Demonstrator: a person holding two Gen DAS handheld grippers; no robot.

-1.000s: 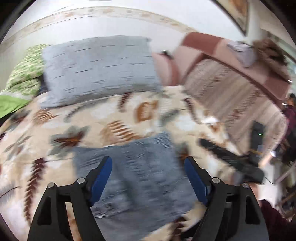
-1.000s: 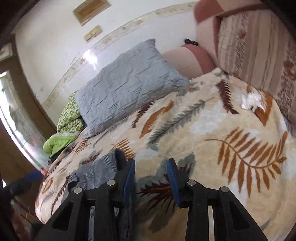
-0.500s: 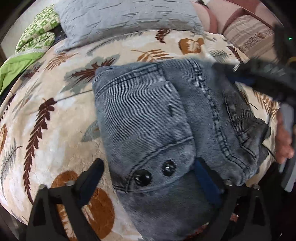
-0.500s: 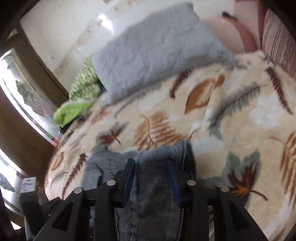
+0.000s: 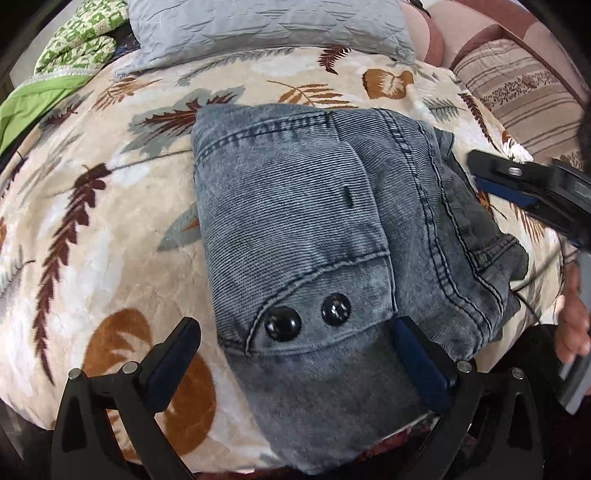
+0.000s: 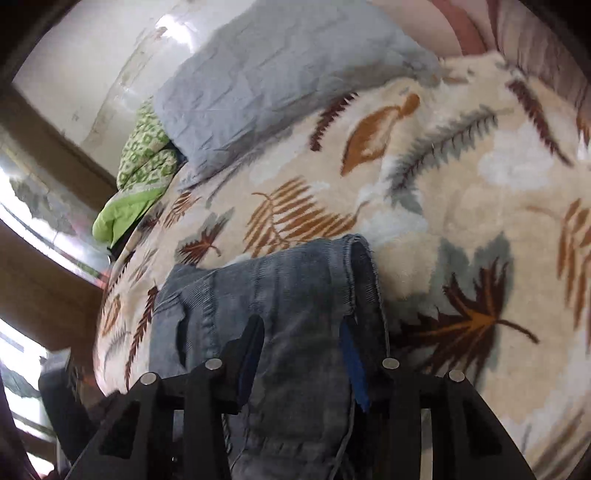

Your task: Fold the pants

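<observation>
The grey-blue denim pants [image 5: 295,221] lie folded in a compact bundle on a leaf-print blanket [image 5: 92,240], waistband with two black buttons toward me. My left gripper [image 5: 295,343] is open, its fingers wide apart on either side of the waistband end, holding nothing. My right gripper [image 6: 301,343] is open above the pants' right side [image 6: 288,295], fingers spread over the cloth, not pinching it. It also shows in the left wrist view [image 5: 517,188] at the pants' right edge.
A grey pillow [image 5: 266,26] and a green patterned cloth [image 5: 74,51] lie at the far end of the bed. A striped sofa [image 5: 524,92] stands at the far right. A wooden frame [image 6: 44,147] is at the left.
Both grippers swung down from looking across the bed to hovering over the folded pants. The right gripper opened wider over the cloth.
</observation>
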